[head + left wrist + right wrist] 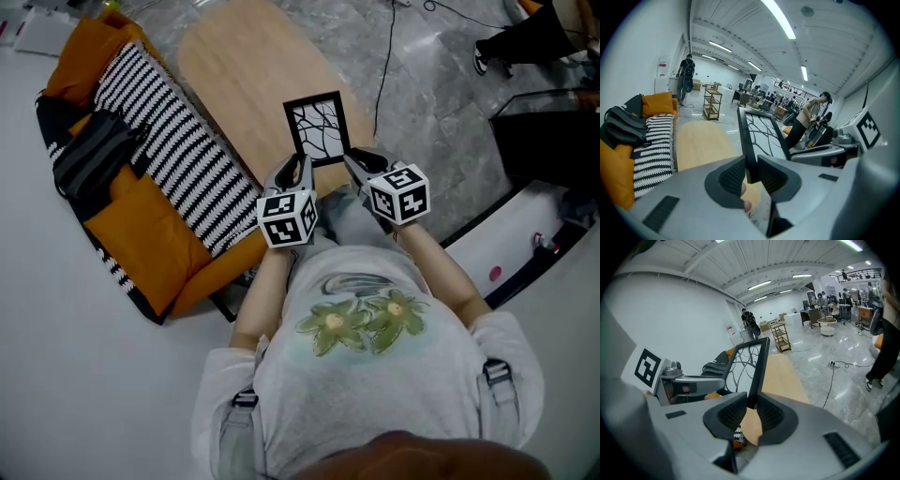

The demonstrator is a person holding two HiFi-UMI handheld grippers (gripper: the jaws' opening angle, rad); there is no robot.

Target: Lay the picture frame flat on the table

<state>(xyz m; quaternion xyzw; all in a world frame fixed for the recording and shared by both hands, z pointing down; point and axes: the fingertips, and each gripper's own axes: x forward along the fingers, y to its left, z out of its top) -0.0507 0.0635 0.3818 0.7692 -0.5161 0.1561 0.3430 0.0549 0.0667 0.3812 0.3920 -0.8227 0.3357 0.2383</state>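
Observation:
A black picture frame [317, 129] with a branch pattern on white hangs tilted over the near end of the oval wooden table [244, 66]. My left gripper [298, 169] is shut on its near left corner and my right gripper [354, 162] on its near right corner. In the left gripper view the left gripper [750, 171] pinches the frame's edge [761, 133] between its dark pads, and the frame runs away from the camera. The right gripper view shows my right gripper [751, 409] clamped on the other edge [752, 364], with the table below.
An orange sofa [155, 239] with a black-and-white striped blanket [169, 150] and dark clothes [94, 155] stands left of the table. A cable [384, 56] runs over the grey floor on the right. A black box [548, 141] sits at the far right.

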